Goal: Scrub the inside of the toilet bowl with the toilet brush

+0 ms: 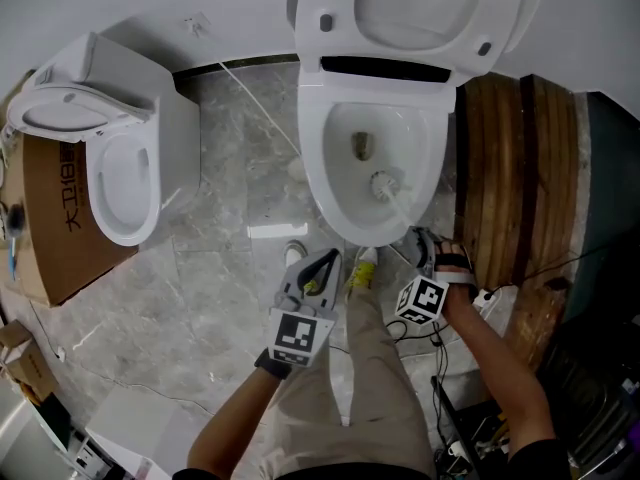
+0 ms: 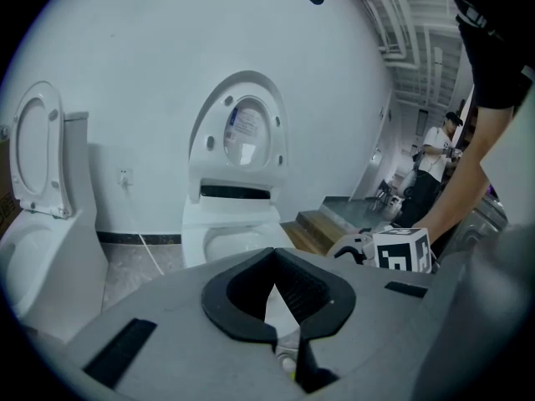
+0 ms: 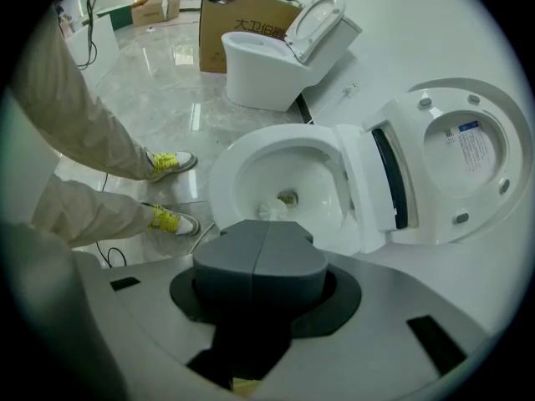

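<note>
I judge the scrubbing step to be under way. The toilet brush (image 1: 383,184) has its white head down inside the toilet bowl (image 1: 335,143), resting low on the right-hand inner wall just beside the drain opening (image 1: 363,146). Its thin handle runs back over the front rim to my right gripper (image 1: 420,240).

In the right gripper view the two grey jaws are pressed together along one seam. The brush head (image 3: 269,210) shows just past their tips, against the bowl (image 3: 242,174). The jaws hide the handle there, so I take the grip on the brush handle from the head view.

My left gripper (image 1: 318,268) hangs in front of the bowl, above the person's yellow shoes (image 1: 362,268). Its jaws stand apart with nothing between them. Through the gap in the left gripper view (image 2: 276,286) I see only the white front of the toilet.

The seat and lid (image 1: 420,8) are tipped up against the wall, so the bowl is fully open to the brush.

The next move calls for sweeping the head around the wall and up under the rim, while keeping a firm clamp so the thin handle does not twist in the jaws. The left side and front of the bowl look like the ground left to cover, though I cannot tell from these views which parts are clean.
</note>
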### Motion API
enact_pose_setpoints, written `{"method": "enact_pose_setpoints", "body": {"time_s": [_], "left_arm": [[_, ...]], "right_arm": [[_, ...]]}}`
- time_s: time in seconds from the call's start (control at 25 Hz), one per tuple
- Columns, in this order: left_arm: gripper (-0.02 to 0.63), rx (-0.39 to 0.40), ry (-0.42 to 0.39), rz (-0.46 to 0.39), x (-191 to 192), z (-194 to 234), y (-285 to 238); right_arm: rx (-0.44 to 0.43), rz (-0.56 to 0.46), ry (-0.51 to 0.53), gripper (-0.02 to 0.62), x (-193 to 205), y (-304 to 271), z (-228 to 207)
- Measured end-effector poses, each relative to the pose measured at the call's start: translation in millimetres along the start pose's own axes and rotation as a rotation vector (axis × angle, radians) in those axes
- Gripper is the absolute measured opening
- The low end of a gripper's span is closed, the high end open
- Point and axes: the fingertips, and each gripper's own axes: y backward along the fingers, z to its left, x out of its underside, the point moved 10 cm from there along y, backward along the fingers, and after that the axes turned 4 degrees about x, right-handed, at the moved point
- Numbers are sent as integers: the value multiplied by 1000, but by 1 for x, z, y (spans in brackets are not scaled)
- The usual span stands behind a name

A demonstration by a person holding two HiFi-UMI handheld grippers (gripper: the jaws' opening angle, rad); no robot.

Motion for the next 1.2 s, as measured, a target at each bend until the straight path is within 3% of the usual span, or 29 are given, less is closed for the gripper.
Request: {"method": "enact_pose_setpoints", "body": {"time_s": [0.36,0.84,1.2], "left_arm": [[18,-35,17,-10,0,4,0],[18,-51,68,6,8,-3,-4],[18,-70,94,3,11,10,-2]], "right_arm": [[-37,-34,-139,163,-38,14,29],[-75,-70,-494,163,-95,6,-10],[-82,-94,-529,163,-106,-19,-45]]}}
